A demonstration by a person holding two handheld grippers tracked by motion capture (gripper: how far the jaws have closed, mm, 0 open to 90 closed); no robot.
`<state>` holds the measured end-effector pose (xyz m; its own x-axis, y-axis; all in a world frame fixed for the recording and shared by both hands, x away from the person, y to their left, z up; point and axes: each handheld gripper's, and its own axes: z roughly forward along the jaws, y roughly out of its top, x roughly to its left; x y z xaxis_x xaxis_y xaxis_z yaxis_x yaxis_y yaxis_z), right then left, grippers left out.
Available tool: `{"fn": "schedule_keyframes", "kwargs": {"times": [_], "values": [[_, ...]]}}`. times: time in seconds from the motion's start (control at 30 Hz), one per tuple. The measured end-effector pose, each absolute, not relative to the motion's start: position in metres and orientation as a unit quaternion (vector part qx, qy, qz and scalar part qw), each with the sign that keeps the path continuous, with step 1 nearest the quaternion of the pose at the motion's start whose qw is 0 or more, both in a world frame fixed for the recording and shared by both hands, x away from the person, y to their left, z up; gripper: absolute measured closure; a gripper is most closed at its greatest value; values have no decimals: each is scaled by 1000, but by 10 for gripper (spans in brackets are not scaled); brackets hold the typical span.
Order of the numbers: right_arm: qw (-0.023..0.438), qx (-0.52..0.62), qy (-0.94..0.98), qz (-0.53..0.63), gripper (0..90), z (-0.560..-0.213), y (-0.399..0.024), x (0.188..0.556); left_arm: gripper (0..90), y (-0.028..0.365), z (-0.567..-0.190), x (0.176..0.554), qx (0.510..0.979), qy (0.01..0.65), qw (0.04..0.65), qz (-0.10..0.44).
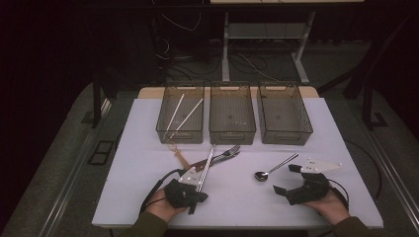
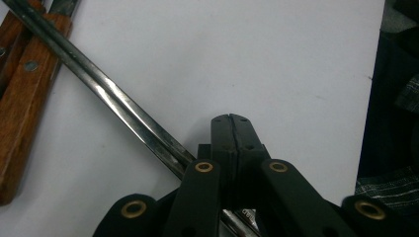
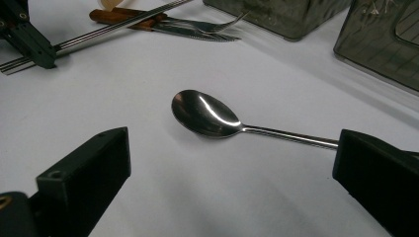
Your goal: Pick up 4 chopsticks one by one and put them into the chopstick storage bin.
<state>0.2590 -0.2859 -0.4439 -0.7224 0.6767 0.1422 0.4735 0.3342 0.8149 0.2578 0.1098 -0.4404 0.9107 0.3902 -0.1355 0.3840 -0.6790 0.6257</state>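
My left gripper (image 1: pixel 200 196) (image 2: pixel 230 118) sits near the table's front left, shut on a pair of metal chopsticks (image 1: pixel 206 168) (image 2: pixel 113 98) that slant away toward the bins. In the right gripper view that gripper (image 3: pixel 42 52) clamps the chopsticks (image 3: pixel 108 29) close to one end. A steel spoon (image 1: pixel 262 175) (image 3: pixel 205 113) lies on the white table (image 1: pixel 237 207), bowl toward the person. My right gripper (image 1: pixel 285 179) (image 3: pixel 230 143) rests at the front right, open wide, with the spoon just ahead of its jaws and its handle running past the right jaw, untouched.
Three translucent bins (image 1: pixel 232 133) stand in a row at the back; the left one holds two white chopsticks (image 1: pixel 180 116). A fork and knife with wooden handles (image 1: pixel 225 153) (image 2: pixel 24 98) and a wooden spoon (image 1: pixel 178 154) lie in front of the left bin.
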Motion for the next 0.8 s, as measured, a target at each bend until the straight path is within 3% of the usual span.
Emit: {"fn": "schedule_keyframes", "kwargs": {"times": [0.8], "values": [[112,358,808,454,15,-444,-286,259,893,134,-439,258,914,230,333,19]]}}
